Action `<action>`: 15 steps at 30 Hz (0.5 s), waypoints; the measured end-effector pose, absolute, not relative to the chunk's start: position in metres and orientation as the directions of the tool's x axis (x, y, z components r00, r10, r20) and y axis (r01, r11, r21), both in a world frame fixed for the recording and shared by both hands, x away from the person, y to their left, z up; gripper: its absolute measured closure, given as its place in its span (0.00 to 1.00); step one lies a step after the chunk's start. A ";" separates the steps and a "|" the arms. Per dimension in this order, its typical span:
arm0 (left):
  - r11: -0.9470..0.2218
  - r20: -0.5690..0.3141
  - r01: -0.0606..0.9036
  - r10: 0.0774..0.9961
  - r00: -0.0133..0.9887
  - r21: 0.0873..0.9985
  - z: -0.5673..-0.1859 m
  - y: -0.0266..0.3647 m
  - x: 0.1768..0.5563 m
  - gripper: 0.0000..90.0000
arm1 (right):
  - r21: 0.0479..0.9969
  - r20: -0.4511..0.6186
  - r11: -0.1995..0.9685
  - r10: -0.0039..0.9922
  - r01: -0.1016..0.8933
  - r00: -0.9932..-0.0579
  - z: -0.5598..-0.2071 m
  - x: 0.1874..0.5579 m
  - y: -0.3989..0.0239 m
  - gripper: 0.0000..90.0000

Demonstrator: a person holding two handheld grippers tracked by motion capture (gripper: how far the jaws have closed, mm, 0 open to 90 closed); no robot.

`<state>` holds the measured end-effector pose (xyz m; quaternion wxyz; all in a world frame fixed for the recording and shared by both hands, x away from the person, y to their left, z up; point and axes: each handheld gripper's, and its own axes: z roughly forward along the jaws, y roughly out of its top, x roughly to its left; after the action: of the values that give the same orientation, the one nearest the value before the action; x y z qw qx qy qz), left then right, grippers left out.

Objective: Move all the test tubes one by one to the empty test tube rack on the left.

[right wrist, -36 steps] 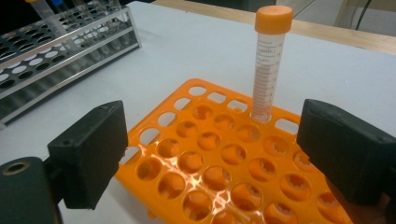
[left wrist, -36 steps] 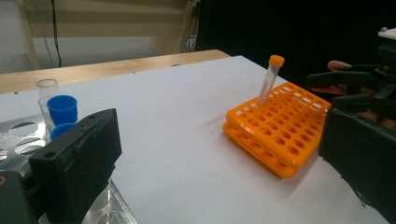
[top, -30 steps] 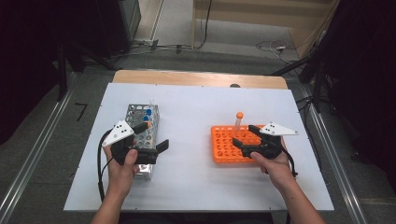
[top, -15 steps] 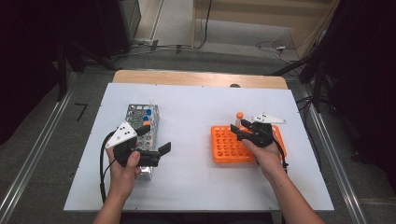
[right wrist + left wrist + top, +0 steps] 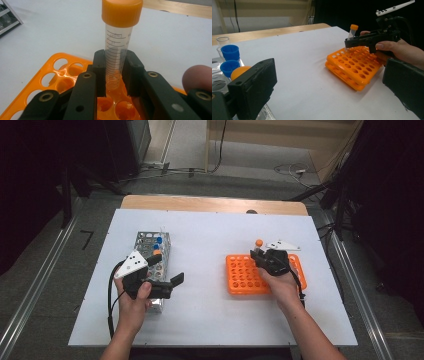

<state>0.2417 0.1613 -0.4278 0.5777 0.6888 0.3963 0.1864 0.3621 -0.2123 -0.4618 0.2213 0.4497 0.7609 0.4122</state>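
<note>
A clear tube with an orange cap [image 5: 117, 50] stands upright in a back hole of the orange rack [image 5: 245, 277]. My right gripper [image 5: 115, 72] has just been closing, and its pads now press on the tube's two sides below the cap. From across the table the same tube [image 5: 352, 31] rises above the right gripper [image 5: 349, 42]. My left gripper [image 5: 167, 270] hovers open and holds nothing, just right of the metal wire rack [image 5: 150, 240]. That rack holds blue-capped tubes [image 5: 230, 52] and an orange-capped one [image 5: 238, 72].
The white tabletop [image 5: 205, 245] lies bare between the two racks. A wooden strip [image 5: 210, 204] runs along the far edge. The floor with cables lies beyond it, and metal rails flank both sides.
The right gripper moved left over the orange rack's back edge to the tube, and its jaws closed around it. The left hand kept its place.
</note>
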 end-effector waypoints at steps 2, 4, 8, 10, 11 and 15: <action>-0.016 -0.203 0.329 0.759 0.619 0.944 -0.428 0.161 0.242 0.00 | 0.831 0.037 0.250 0.866 0.496 -0.498 -0.462 0.361 -0.213 0.81; -0.015 -0.204 0.330 0.758 0.620 0.944 -0.428 0.160 0.242 0.00 | 0.843 0.044 0.238 0.864 0.483 -0.501 -0.461 0.360 -0.215 0.81; -0.019 -0.201 0.326 0.754 0.625 0.945 -0.428 0.158 0.242 0.00 | 0.864 0.053 0.219 0.856 0.454 -0.514 -0.459 0.356 -0.218 0.81; -0.022 -0.199 0.324 0.749 0.632 0.946 -0.427 0.156 0.242 0.00 | 0.873 0.053 0.212 0.855 0.440 -0.517 -0.457 0.355 -0.220 0.81; -0.022 -0.198 0.323 0.748 0.633 0.946 -0.427 0.156 0.242 0.00 | 0.876 0.057 0.205 0.855 0.437 -0.516 -0.455 0.354 -0.221 0.81; -0.026 -0.197 0.321 0.744 0.639 0.947 -0.427 0.154 0.242 0.00 | 0.890 0.052 0.201 0.847 0.409 -0.529 -0.450 0.350 -0.223 0.81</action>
<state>0.2418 0.1543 -0.4270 0.5825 0.6928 0.3844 0.1814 0.3497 -0.2235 -0.4499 0.2339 0.4249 0.7388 0.4679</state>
